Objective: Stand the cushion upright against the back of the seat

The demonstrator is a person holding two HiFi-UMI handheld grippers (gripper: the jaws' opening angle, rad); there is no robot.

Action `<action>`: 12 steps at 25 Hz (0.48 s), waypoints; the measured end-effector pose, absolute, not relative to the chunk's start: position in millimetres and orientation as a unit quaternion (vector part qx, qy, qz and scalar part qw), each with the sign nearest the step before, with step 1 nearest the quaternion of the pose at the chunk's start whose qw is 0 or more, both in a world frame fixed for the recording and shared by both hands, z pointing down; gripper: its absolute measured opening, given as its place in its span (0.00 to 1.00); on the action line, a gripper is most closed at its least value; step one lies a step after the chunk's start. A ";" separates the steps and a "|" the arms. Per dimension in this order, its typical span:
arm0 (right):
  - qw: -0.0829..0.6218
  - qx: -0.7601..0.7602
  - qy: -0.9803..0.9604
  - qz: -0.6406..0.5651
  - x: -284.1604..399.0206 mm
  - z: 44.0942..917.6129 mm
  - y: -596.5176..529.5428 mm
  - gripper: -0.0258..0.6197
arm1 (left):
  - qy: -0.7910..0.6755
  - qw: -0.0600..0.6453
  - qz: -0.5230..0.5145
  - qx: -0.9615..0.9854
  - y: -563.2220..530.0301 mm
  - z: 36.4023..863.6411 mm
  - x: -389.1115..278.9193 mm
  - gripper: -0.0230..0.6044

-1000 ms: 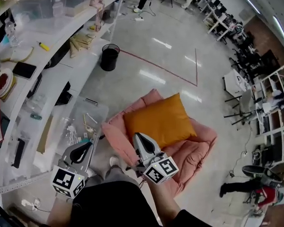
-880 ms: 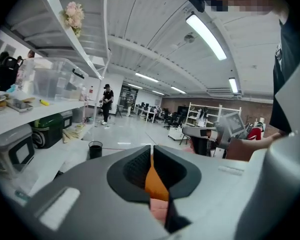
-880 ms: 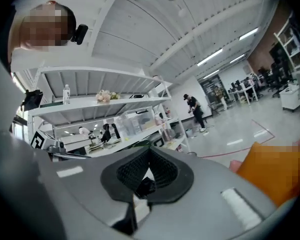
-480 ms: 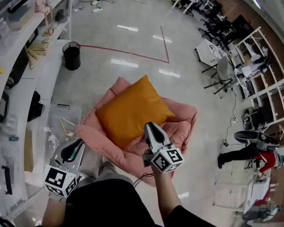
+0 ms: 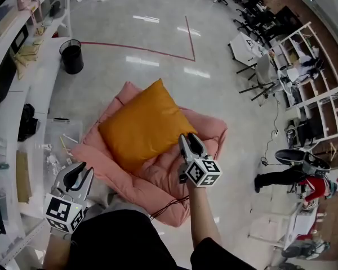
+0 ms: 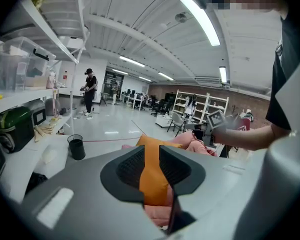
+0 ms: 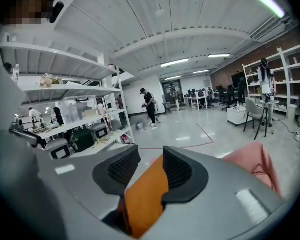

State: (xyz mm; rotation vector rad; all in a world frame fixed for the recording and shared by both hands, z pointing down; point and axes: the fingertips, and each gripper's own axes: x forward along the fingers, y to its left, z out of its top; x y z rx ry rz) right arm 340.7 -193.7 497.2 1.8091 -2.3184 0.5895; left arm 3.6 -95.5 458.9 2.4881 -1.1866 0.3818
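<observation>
Right gripper (image 5: 190, 140): jaws part way apart, just been opening, and we see nothing pinched. The cushion (image 5: 142, 125) shows orange through the gap, its corner just ahead of the tips. Left gripper (image 5: 76, 172): jaws wide, also just been opening, empty, held off the left edge of the seat (image 5: 158, 180), with the cushion farther ahead. The cushion rests on the pink seat.
</observation>
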 end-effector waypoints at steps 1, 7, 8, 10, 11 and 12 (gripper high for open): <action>0.080 0.604 -0.767 0.200 349.0 505.5 -198.2 0.27 | -0.420 0.181 0.138 0.878 -98.2 461.7 7.1 0.21; 0.135 0.620 -0.738 0.232 401.3 560.2 -221.6 0.38 | -0.417 0.198 0.154 0.873 -110.7 478.5 32.3 0.23; 0.145 0.621 -0.732 0.238 408.7 570.2 -224.3 0.40 | -0.415 0.201 0.158 0.873 -111.1 482.2 35.5 0.23; 0.164 0.624 -0.723 0.247 422.4 589.5 -230.9 0.46 | -0.412 0.205 0.167 0.872 -112.8 490.0 40.2 0.23; 0.173 0.626 -0.718 0.250 429.1 598.9 -234.2 0.48 | -0.410 0.207 0.171 0.871 -113.8 494.0 41.9 0.23; 0.183 0.627 -0.714 0.253 435.8 608.3 -237.0 0.49 | -0.410 0.209 0.175 0.870 -114.6 498.0 43.3 0.23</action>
